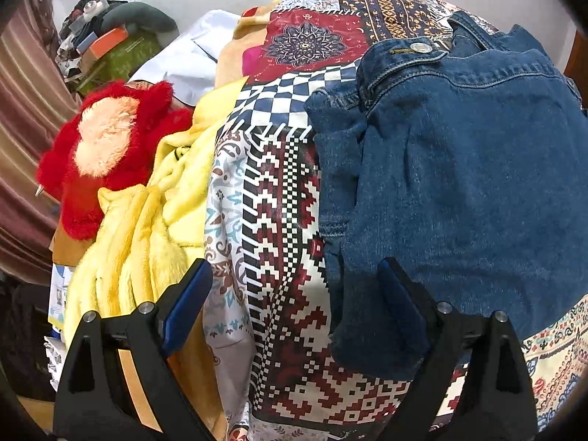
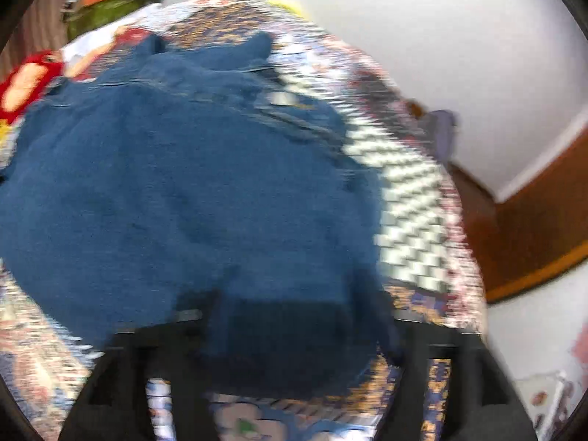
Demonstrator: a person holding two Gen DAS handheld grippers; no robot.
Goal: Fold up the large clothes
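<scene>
Denim, a blue folded jacket (image 1: 459, 183), lies at centre right on the patterned patchwork bedspread (image 1: 286, 257). Both the left gripper (image 1: 294, 308) and right gripper (image 2: 290, 330) stand released, grasping nothing. Judged mid-fold; next calls for pinching an edge squarely.

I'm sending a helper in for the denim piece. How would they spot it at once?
Find the bed's patchwork-print bedspread. The denim jacket lies on it, right of the yellow fleece blanket and red plush toy. It is the only plain blue item, with a metal button.
</scene>
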